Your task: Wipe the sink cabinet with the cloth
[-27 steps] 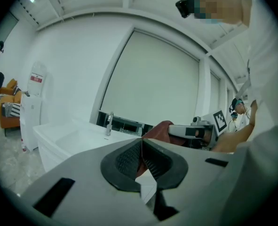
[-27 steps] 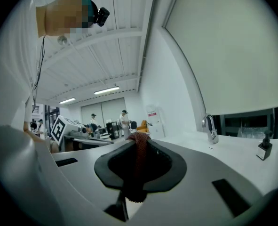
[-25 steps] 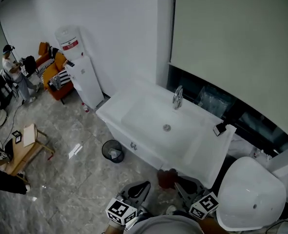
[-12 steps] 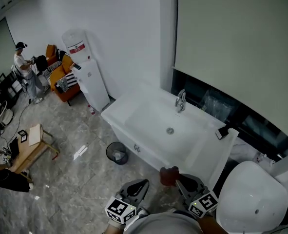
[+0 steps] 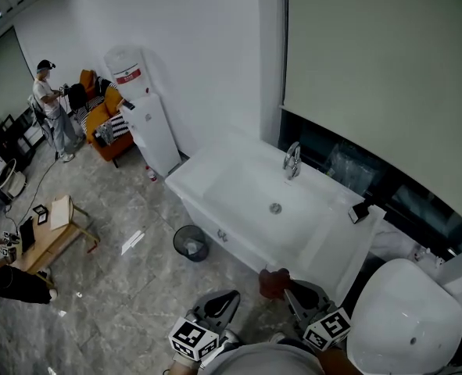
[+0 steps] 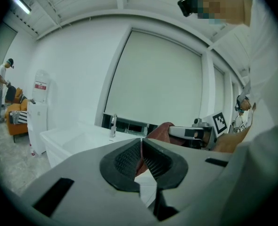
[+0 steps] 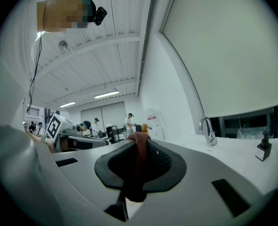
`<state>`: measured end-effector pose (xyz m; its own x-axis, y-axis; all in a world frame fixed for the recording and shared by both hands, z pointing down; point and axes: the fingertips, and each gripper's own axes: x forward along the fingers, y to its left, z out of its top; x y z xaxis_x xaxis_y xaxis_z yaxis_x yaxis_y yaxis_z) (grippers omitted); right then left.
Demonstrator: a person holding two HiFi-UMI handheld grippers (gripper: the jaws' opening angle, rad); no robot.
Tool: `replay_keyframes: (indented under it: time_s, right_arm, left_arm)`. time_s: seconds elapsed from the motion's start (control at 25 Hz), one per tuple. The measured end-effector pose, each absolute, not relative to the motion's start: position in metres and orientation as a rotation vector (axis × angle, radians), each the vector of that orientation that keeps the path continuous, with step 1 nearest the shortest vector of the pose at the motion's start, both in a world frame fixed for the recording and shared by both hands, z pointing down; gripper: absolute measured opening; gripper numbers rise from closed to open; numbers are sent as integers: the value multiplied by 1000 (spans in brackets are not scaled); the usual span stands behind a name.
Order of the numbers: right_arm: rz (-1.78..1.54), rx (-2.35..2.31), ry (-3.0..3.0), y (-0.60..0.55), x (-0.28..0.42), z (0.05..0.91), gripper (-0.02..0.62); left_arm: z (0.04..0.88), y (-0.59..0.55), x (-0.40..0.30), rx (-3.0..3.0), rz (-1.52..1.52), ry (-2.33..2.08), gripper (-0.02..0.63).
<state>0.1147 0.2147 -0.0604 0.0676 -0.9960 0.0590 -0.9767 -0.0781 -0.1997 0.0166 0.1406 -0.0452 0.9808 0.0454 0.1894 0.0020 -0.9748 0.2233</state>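
The white sink cabinet (image 5: 215, 225) stands against the wall, with a chrome faucet (image 5: 292, 160) and a basin with a drain (image 5: 276, 208). My right gripper (image 5: 288, 285) is shut on a dark red cloth (image 5: 273, 280), held just in front of the cabinet's near right corner. In the right gripper view the cloth (image 7: 139, 157) is pinched between the jaws of that gripper (image 7: 139, 136). My left gripper (image 5: 233, 295) hovers over the floor left of it, shut with nothing held. In the left gripper view its pads (image 6: 129, 158) meet, and the cloth (image 6: 160, 129) shows beyond them.
A white rounded fixture (image 5: 406, 312) stands at the right. A small black bin (image 5: 190, 243) sits on the marble floor by the cabinet's left front. A water dispenser (image 5: 143, 127) stands at the wall. Farther left are a wooden table (image 5: 52, 229), an orange sofa and a person (image 5: 51, 104).
The head view has shifted a little, so the sink and room sit slightly further right. Both grippers keep their places, and the right one still holds the cloth.
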Motion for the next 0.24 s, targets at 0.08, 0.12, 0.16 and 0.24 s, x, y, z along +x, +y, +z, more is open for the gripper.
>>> replay_keyframes:
  time_s: [0.08, 0.12, 0.16, 0.24]
  right_arm:
    - [-266, -2213, 2060, 216, 114, -62, 49]
    - [-261, -2211, 2063, 215, 114, -63, 49]
    - [-258, -2207, 2064, 215, 114, -63, 49]
    - [-252, -2201, 2063, 215, 115, -65, 49]
  left_arm:
    - [-45, 139, 14, 2902, 284, 22, 12]
    - [-45, 138, 14, 2903, 282, 16, 12]
    - [-46, 137, 14, 2905, 280, 12, 12]
    - [-47, 136, 15, 2908, 276, 8, 12]
